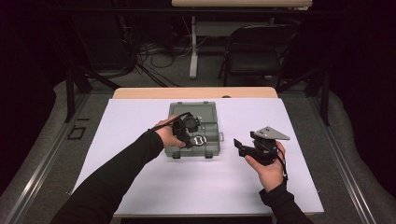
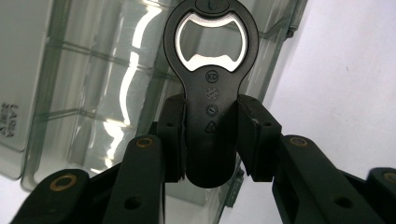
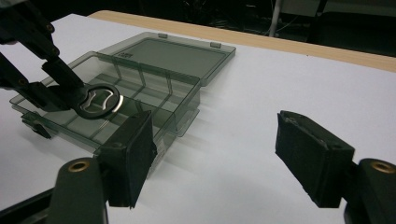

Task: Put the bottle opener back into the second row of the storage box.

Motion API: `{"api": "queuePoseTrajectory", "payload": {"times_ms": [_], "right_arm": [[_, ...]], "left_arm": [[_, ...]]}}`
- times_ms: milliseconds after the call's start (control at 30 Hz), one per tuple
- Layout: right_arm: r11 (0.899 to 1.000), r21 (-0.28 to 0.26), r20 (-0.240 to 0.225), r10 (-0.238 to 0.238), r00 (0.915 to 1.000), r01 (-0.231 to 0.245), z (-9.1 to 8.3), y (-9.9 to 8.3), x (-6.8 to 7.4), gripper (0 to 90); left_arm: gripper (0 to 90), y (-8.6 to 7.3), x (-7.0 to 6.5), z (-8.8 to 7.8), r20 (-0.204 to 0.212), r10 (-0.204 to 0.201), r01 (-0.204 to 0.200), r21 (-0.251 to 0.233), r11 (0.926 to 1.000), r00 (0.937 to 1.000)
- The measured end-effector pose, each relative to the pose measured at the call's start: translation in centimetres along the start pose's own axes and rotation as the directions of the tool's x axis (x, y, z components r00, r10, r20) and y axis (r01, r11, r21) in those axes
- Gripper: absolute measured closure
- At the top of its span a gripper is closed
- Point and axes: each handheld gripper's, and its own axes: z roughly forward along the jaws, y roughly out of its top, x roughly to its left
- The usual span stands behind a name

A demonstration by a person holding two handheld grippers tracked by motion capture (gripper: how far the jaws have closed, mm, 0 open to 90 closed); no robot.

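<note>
A black bottle opener (image 2: 211,60) with a metal-lined mouth is clamped by its handle between the pads of my left gripper (image 2: 211,137). It hangs over the open grey see-through compartment box (image 1: 210,116) in the middle of the table, near the box's front right compartments. In the high view the left gripper (image 1: 189,137) sits over the box with the opener (image 1: 199,140) sticking out to the right. My right gripper (image 1: 240,145) stands open to the right of the box, its pads (image 3: 133,158) wide apart with nothing between them. From there the opener (image 3: 98,105) shows above the box (image 3: 154,79).
The box's lid (image 3: 168,53) lies open flat behind the tray. A white sheet (image 1: 140,126) covers the table, with bare room left, right and in front of the box. A wooden table edge (image 1: 196,92) runs at the back; a chair (image 1: 254,51) stands beyond.
</note>
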Motion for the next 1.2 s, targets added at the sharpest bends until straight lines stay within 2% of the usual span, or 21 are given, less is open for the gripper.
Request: {"api": "queuePoseTrajectory", "payload": {"times_ms": [67, 200, 433, 567, 633, 700, 733, 767, 800, 900, 933, 1000, 1100, 1167, 1200], "right_arm": [[1.0, -0.001, 0.0, -0.001, 1.0, 0.001, 0.0, 0.0, 0.0, 27.7], [1.0, -0.001, -0.001, -0.001, 1.0, 0.001, 0.0, 0.0, 0.0, 27.7], [1.0, 0.0, 0.0, -0.003, 1.0, 0.003, 0.0, 0.0, 0.0, 27.7], [1.0, -0.002, -0.001, 0.001, 1.0, -0.001, 0.0, 0.0, 0.0, 27.7], [1.0, 0.005, -0.002, 0.0, 1.0, 0.0, -0.1, 0.0, 0.0, 27.7], [1.0, 0.005, -0.003, 0.0, 1.0, 0.0, -0.1, 0.0, 0.0, 27.8], [1.0, 0.0, -0.001, 0.0, 1.0, 0.0, -0.1, 0.0, 0.0, 27.8], [1.0, 0.001, -0.001, -0.001, 1.0, 0.001, -0.1, 0.0, 0.0, 27.7], [1.0, 0.001, -0.002, 0.001, 1.0, -0.001, -0.1, 0.0, 0.0, 27.7], [1.0, -0.002, -0.001, -0.001, 1.0, 0.001, 0.0, 0.0, 0.0, 27.7], [1.0, -0.002, -0.002, 0.0, 1.0, 0.0, 0.0, 0.0, 0.0, 27.7], [1.0, -0.001, -0.001, -0.001, 1.0, 0.001, 0.0, 0.0, 0.0, 27.7], [1.0, 0.008, -0.004, -0.001, 1.0, 0.001, 0.0, 0.0, -0.1, 27.8], [1.0, 0.007, -0.002, 0.003, 1.0, -0.003, 0.0, 0.0, -0.1, 27.8], [1.0, 0.007, -0.002, 0.003, 1.0, -0.003, -0.1, 0.0, 0.0, 27.7]], "left_arm": [[64.9, 0.1, 0.0, 0.2, 0.011, 0.007, -0.007, 0.012, 0.9999, 0.9999], [64.9, 0.2, -0.1, 0.6, -0.003, 0.012, -0.012, 0.006, 0.9999, 0.9999], [64.8, 0.3, 0.2, 0.5, -0.003, 0.016, -0.016, 0.02, 0.9997, 0.9999], [64.8, 0.3, 0.2, 0.7, 0.015, 0.02, -0.02, 0.017, 0.9996, 0.9997], [64.8, 0.3, 0.1, 1.0, -0.002, 0.022, -0.022, 0.016, 0.9996, 0.9998], [64.8, 0.2, 0.3, 1.1, 0.013, 0.026, -0.026, 0.024, 0.9994, 0.9996], [64.8, 0.2, 0.2, 1.3, 0.0, 0.025, -0.025, 0.016, 0.9996, 0.9997], [64.8, 0.2, 0.3, 1.3, 0.006, 0.032, -0.032, 0.032, 0.999, 0.9995], [64.8, 0.1, 0.3, 1.4, 0.02, 0.031, -0.032, 0.025, 0.9992, 0.9993], [64.8, 0.1, 0.4, 1.6, 0.028, 0.034, -0.035, 0.027, 0.999, 0.999], [64.7, 0.0, 0.4, 1.8, 0.012, 0.038, -0.038, 0.022, 0.999, 0.9992], [64.7, 0.1, 0.4, 1.8, 0.019, 0.033, -0.033, 0.032, 0.999, 0.9993], [64.8, 0.0, 0.4, 2.2, 0.013, 0.03, -0.031, 0.019, 0.9993, 0.9994], [64.7, 0.1, 0.5, 2.1, 0.032, 0.031, -0.032, 0.028, 0.9991, 0.999], [64.7, 0.1, 0.5, 2.2, 0.018, 0.028, -0.028, 0.024, 0.9993, 0.9994]]}}
